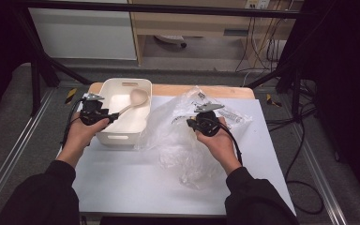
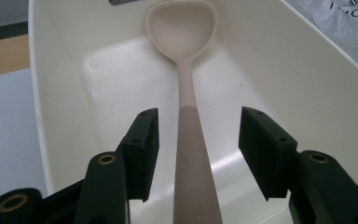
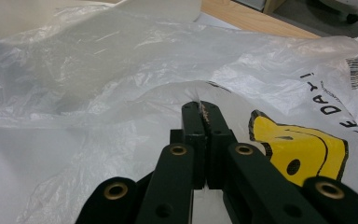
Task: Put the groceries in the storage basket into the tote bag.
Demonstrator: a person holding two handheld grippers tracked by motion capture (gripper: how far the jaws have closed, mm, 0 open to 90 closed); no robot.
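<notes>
A beige spoon (image 1: 133, 101) lies in the white bin (image 1: 104, 93), its bowl toward the far end. In the left gripper view the spoon's handle (image 2: 192, 154) runs between the open jaws of my left gripper (image 2: 198, 151), touched by neither pad. The left gripper (image 1: 107, 117) hovers over the bin's near-left rim. A clear plastic bag (image 1: 178, 136) with black print and a yellow face (image 3: 298, 149) sprawls across the white table. My right gripper (image 3: 204, 108) is shut, pinching a fold of the bag; in the high view that right gripper (image 1: 198, 118) sits on the bag's middle.
The white mat (image 1: 136, 183) covers the table, with bare wood (image 1: 215, 90) showing at the far edge. Black frame legs and cables (image 1: 300, 136) stand at the right. The bin's far wall has a handle slot (image 1: 130, 84).
</notes>
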